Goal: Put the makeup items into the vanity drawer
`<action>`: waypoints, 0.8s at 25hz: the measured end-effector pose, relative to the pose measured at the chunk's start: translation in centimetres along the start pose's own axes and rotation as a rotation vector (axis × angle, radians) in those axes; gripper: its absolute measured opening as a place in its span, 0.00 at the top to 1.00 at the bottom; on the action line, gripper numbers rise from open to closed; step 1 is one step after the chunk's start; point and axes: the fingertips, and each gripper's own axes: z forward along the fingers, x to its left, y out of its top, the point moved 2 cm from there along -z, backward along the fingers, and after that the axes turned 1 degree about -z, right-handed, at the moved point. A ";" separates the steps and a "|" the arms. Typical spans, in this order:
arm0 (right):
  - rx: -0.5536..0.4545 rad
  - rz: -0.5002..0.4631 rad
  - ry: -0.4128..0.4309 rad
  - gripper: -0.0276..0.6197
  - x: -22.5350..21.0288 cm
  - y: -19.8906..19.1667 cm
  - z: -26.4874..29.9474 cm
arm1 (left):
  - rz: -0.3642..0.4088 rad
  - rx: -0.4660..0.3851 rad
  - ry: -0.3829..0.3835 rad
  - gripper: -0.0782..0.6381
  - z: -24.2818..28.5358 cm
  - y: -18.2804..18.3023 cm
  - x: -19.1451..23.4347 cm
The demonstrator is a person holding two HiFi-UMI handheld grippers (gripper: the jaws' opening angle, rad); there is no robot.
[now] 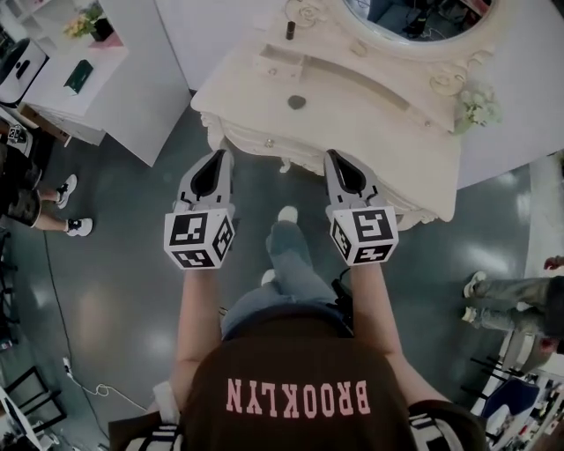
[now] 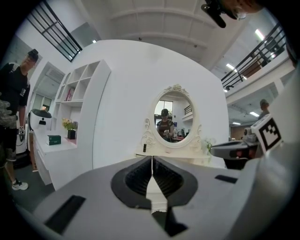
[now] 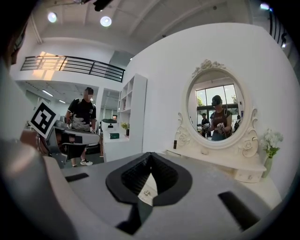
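A cream vanity (image 1: 370, 132) with an oval mirror (image 1: 414, 26) stands ahead of me. On its top lie a dark round compact (image 1: 297, 102) and a small dark bottle (image 1: 289, 29). The front drawer, with a small knob (image 1: 270, 142), looks closed. My left gripper (image 1: 222, 155) and right gripper (image 1: 332, 156) hover side by side just short of the vanity's front edge, both shut with nothing between their jaws. In the left gripper view the jaws (image 2: 152, 158) meet in a thin line below the mirror (image 2: 173, 119). The right gripper (image 3: 150, 153) points at the vanity (image 3: 220, 159) and the bottle (image 3: 175, 144).
A vase of pale flowers (image 1: 476, 106) stands at the vanity's right end. A white shelf unit (image 1: 88, 97) with a green box (image 1: 77, 77) is at the left. People stand at the left (image 1: 70, 207) and right (image 1: 493, 295). A cable (image 1: 97, 388) lies on the grey floor.
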 end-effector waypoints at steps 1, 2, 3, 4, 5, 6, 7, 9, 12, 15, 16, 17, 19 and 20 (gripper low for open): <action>0.006 0.000 0.000 0.96 -0.3 -0.3 0.8 | -0.002 0.003 0.004 0.88 0.7 -0.2 0.4; 0.012 0.000 0.001 0.96 -0.6 -0.5 1.5 | -0.005 0.006 0.008 0.88 1.4 -0.4 0.8; 0.016 -0.001 0.002 0.96 -1.0 -0.6 2.4 | -0.007 0.009 0.012 0.88 2.2 -0.4 1.3; 0.021 0.000 0.002 0.96 -1.4 -0.7 3.2 | -0.008 0.012 0.016 0.88 3.0 -0.4 1.7; 0.025 0.002 0.002 0.96 -1.8 -0.7 4.1 | -0.009 0.014 0.017 0.88 4.0 -0.3 2.0; 0.028 0.005 0.001 0.96 -2.4 -0.7 5.0 | -0.010 0.016 0.016 0.88 4.9 -0.2 2.4; 0.031 0.010 -0.001 0.96 -2.9 -0.7 6.0 | -0.010 0.020 0.015 0.88 6.0 -0.1 2.7; 0.035 0.016 -0.003 0.96 -4.1 -0.5 8.0 | -0.011 0.027 0.017 0.88 8.1 0.1 3.5; 0.049 0.011 0.007 0.96 -5.4 -0.4 11.2 | -0.017 0.043 0.026 0.88 11.4 0.1 4.8; 0.069 0.012 0.014 0.96 -7.0 -0.5 14.2 | -0.023 0.062 0.031 0.88 14.9 0.2 6.0; 0.074 0.013 0.016 0.96 -7.6 -0.4 15.2 | -0.026 0.066 0.033 0.88 16.1 0.4 6.4; 0.080 0.015 0.018 0.96 -8.2 -0.4 16.2 | -0.028 0.069 0.035 0.88 17.3 0.5 6.8; 0.096 0.024 0.023 0.96 -9.3 -0.6 18.3 | -0.030 0.081 0.038 0.88 19.6 0.7 7.5; 0.109 0.031 0.027 0.96 -9.8 -0.8 19.2 | -0.031 0.091 0.041 0.88 20.7 0.6 7.9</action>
